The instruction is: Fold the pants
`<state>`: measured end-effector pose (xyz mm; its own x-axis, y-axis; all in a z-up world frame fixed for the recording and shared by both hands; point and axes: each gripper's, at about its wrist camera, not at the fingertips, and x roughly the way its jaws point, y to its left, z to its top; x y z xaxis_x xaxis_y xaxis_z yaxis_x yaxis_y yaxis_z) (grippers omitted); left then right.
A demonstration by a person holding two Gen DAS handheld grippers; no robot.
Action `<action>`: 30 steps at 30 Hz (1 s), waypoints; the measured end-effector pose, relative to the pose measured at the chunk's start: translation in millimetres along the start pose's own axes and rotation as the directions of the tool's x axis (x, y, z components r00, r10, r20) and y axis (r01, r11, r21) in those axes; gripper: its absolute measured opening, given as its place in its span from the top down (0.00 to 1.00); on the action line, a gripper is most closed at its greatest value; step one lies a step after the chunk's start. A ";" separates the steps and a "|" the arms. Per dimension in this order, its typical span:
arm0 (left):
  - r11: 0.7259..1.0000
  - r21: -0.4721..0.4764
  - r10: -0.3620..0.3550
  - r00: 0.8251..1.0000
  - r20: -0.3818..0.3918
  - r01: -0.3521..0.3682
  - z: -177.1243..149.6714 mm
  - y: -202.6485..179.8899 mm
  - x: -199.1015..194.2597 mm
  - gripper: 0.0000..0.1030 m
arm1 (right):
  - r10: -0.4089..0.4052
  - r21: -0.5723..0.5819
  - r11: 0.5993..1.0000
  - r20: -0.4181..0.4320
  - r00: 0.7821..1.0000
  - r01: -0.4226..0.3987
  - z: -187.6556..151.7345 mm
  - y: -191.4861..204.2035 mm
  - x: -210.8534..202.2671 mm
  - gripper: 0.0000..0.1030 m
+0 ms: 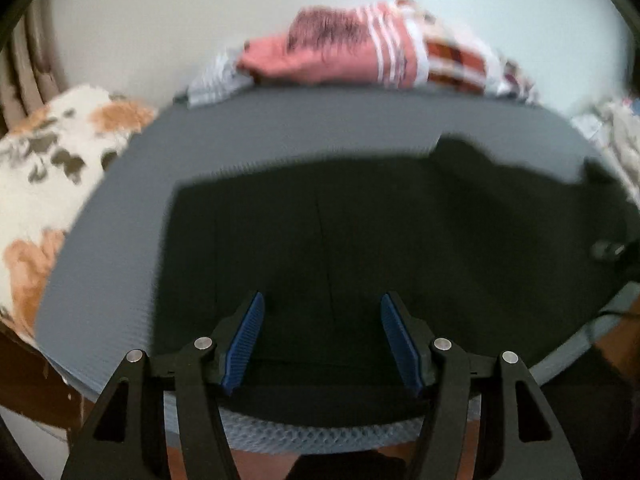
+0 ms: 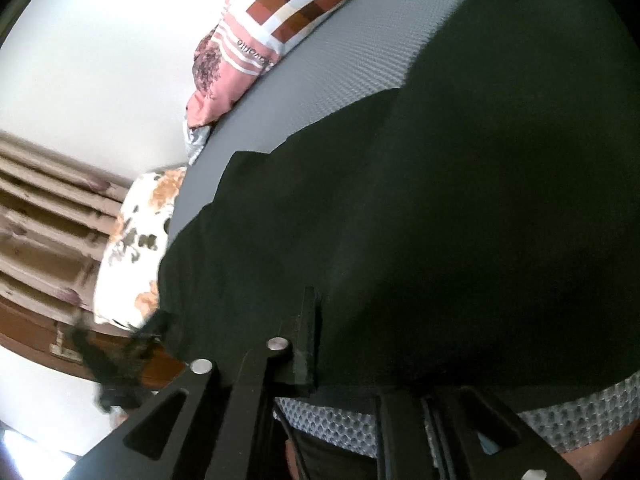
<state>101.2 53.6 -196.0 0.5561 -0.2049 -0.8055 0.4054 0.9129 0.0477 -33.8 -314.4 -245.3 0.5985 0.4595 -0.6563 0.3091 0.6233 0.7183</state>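
Observation:
Dark green pants (image 1: 360,232) lie spread flat on a grey mat (image 1: 120,240). My left gripper (image 1: 322,320) hovers over their near edge, open, with nothing between its blue pads (image 1: 250,332). In the right wrist view the pants (image 2: 440,200) fill most of the picture. My right gripper (image 2: 344,312) is at their near hem. One black finger (image 2: 306,332) lies on top of the cloth, and the other is hidden beneath it. I cannot see whether the pads press on the cloth.
A pink striped pillow (image 1: 340,52) and a checked one (image 1: 456,64) sit at the mat's far edge. A floral cushion (image 1: 52,168) lies to the left. The mat's mesh edge (image 2: 580,412) runs along the near side. A person's leg (image 2: 600,456) is below it.

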 end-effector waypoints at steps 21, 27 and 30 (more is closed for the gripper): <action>0.998 -0.053 -0.024 1.000 -0.001 0.024 0.3 5.0 11.9 0.34 | 0.209 0.291 0.910 0.292 0.933 -0.295 94.1 -142.7 -126.4 0.26; 0.998 -0.055 -0.025 1.000 0.005 0.025 -0.3 6.2 12.2 0.33 | 0.186 0.318 0.896 0.368 0.911 -0.311 125.8 -178.5 -149.5 0.31; 0.998 -0.057 -0.024 1.000 0.006 0.024 -0.2 6.7 11.8 0.33 | 0.136 0.294 0.920 0.382 0.914 -0.259 146.3 -183.1 -150.9 0.36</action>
<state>110.3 57.4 -205.4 0.5504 -0.2284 -0.8031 0.3769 0.9262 -0.0051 -72.6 -590.4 -243.9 0.8715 0.2626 -0.4141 0.3462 0.2685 0.8989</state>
